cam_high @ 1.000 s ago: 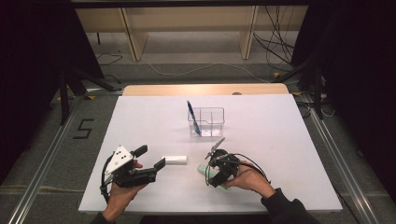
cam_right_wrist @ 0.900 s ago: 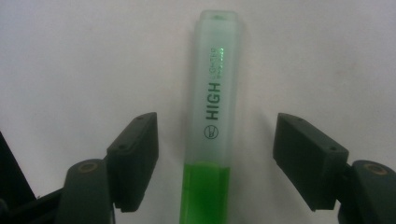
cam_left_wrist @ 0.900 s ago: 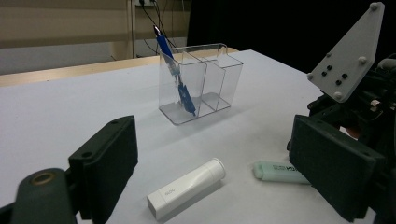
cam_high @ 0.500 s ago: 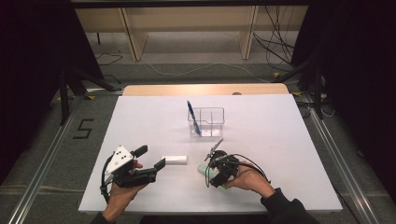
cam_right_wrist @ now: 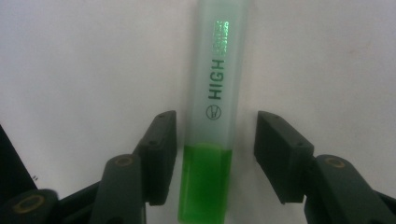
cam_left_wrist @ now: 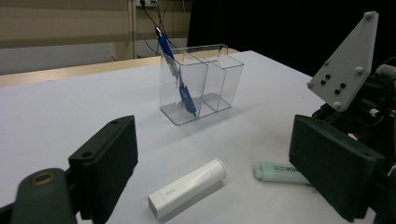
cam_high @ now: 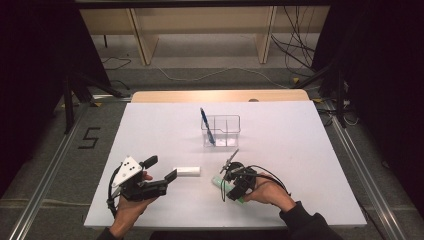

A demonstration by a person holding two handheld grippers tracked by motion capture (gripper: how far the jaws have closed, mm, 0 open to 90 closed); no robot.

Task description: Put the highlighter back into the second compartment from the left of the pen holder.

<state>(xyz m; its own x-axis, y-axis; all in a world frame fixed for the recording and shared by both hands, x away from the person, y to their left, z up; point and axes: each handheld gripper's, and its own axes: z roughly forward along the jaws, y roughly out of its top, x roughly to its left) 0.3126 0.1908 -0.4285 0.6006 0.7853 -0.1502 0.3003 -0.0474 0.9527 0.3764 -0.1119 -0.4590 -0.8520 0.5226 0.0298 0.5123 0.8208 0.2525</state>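
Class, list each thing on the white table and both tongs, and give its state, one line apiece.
Green highlighter: lying flat, capped, between the right tongs' jaws.
White capped tube: lying flat, untouched.
Blue pen: leaning in the clear two-compartment holder.
Clear two-compartment holder: upright.
Right tongs: have just been closing, gap still visible.
Left tongs: open, empty.

One clear two-compartment holder stands at the centre of the high view, with one blue pen in it. Below it lie one white stick-shaped case and one green highlighter. Two grippers appear, lower left and lower centre, on one table.
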